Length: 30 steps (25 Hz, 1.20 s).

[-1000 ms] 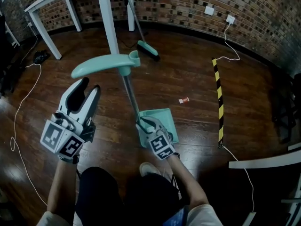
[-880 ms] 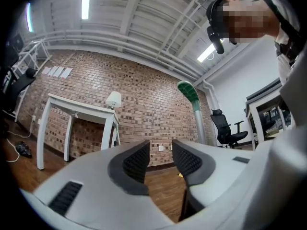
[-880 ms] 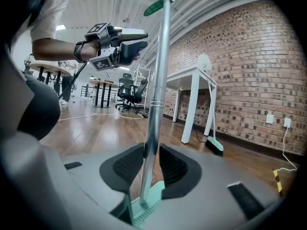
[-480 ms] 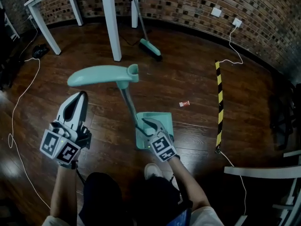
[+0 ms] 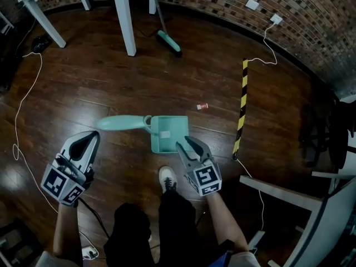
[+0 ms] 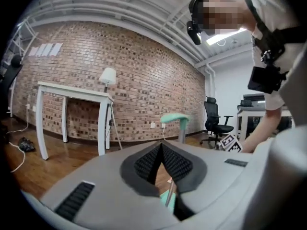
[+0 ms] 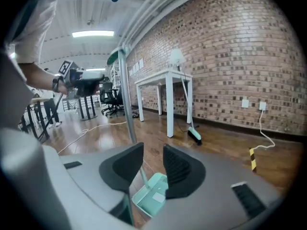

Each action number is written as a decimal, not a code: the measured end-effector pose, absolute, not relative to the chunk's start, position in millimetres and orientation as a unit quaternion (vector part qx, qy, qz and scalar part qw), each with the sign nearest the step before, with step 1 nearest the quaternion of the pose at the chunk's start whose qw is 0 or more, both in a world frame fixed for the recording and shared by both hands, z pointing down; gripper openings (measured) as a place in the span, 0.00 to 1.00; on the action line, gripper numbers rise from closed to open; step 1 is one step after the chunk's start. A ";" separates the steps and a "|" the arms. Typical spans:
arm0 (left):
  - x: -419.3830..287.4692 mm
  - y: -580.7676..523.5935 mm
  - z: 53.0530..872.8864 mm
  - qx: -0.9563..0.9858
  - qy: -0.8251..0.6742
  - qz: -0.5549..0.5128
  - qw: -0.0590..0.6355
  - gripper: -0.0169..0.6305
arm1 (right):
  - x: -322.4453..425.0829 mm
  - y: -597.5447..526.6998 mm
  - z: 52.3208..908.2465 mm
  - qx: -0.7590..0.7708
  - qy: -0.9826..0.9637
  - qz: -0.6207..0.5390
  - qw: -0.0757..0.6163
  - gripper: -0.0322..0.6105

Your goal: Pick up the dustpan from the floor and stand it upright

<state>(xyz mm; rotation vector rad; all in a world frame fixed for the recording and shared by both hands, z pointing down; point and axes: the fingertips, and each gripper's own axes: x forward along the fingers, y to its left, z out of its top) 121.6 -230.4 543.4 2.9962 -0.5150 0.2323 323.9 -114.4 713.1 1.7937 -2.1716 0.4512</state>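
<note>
Teal plastic dustpan (image 5: 168, 133) is now standing by itself at frame centre, pan resting on the dark wood floor (image 5: 83, 88), pole rising toward the cam w/ the curved grip ending left of the pan. Vs a sec ago, the right gripper (image 5: 185, 142) was sitting low on the pole. It's now hanging just below the pan's near edge, not touching. Its jaws are apart and have just been narrowing partway w/ nothing btw the ribbed pads; its own view is showing pole and pan beyond the gap, not in it. The left gripper (image 5: 93, 135), wide open beside the grip a sec ago, is now sitting lower left w/ jaws pressed together, empty, well apart from the handle. Imo the pan is keeping upright unaided, so the stand-it-up step is looking done. Remaining risk is a tall thin pole on a small base tipping if nudged. Materials: pan is looking like smooth moulded plastic, boxy w/ a pale label inside; pole is thin, greyish, prob metal; grip is rounded, matte. Floor is showing glossy planks catching reflections. Brick wall (image 5: 222, 4) is curving across the top, w/ a white table leg (image 5: 123, 18) upper left and a matching teal broom (image 5: 168, 42) nearby. A black-yellow striped strip (image 5: 241, 110) is lying at right, w/ a small red scrap (image 5: 202, 107) just beyond the pan.
</note>
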 end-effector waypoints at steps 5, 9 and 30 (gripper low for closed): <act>108.9 -226.5 436.5 0.977 -0.184 0.101 0.027 0.03 | 341.8 -103.1 532.0 0.664 -0.727 0.118 0.129 0.12; 112.6 -224.3 347.3 0.978 -0.184 0.099 0.011 0.03 | 334.7 -94.7 397.5 0.657 -0.745 0.065 0.094 0.06; 34.5 -65.6 72.9 0.995 -0.075 -0.043 -0.046 0.02 | 270.9 94.6 66.1 0.770 -0.635 -0.021 0.059 0.02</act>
